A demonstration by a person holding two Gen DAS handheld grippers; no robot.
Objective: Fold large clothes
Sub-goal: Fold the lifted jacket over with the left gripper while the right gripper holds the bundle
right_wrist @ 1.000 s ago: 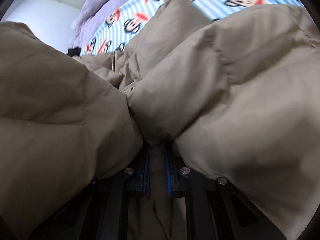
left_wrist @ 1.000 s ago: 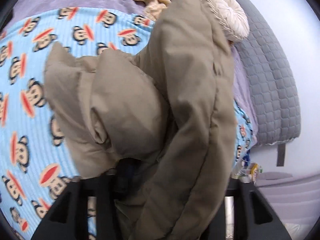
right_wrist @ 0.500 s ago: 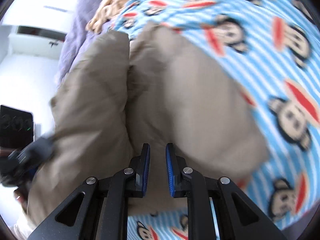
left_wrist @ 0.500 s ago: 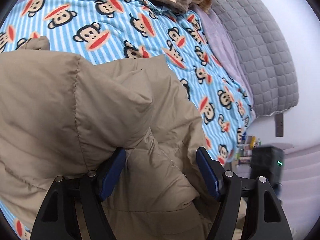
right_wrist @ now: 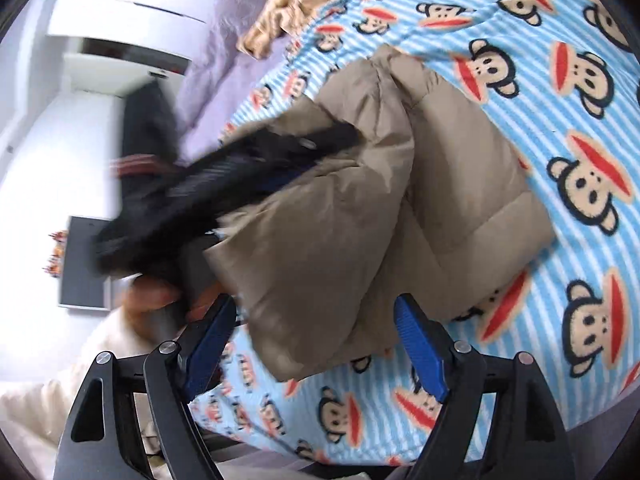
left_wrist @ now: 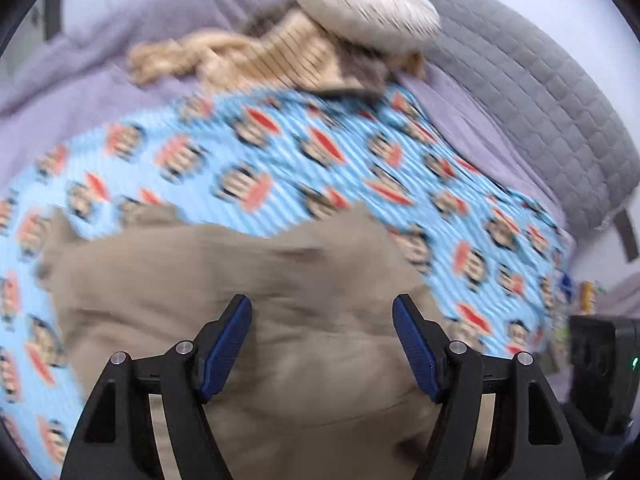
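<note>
The tan padded jacket (right_wrist: pixel 392 208) lies bunched in a thick, half-folded bundle on the blue monkey-print blanket (right_wrist: pixel 560 92), its long axis running from the near bed edge up and away toward the pillows. The right gripper (right_wrist: pixel 316 340) hangs just short of the bundle's near end, its jaws opening, nothing pinched — the fabric sits ahead of the blue pads (right_wrist: pixel 418 344), not pressed by them. The left gripper (left_wrist: pixel 322 340) is the nearer one, I'd say: it reaches in over the jacket's upper layer, fingers spread wide with cloth beneath them but not clamped. In the right wrist view the left gripper is a dark blur over the bundle's far-left side. Beyond, a round cushion (left_wrist: pixel 368 4) tops beige clothes (left_wrist: pixel 248 56) at the head of the bed.
</note>
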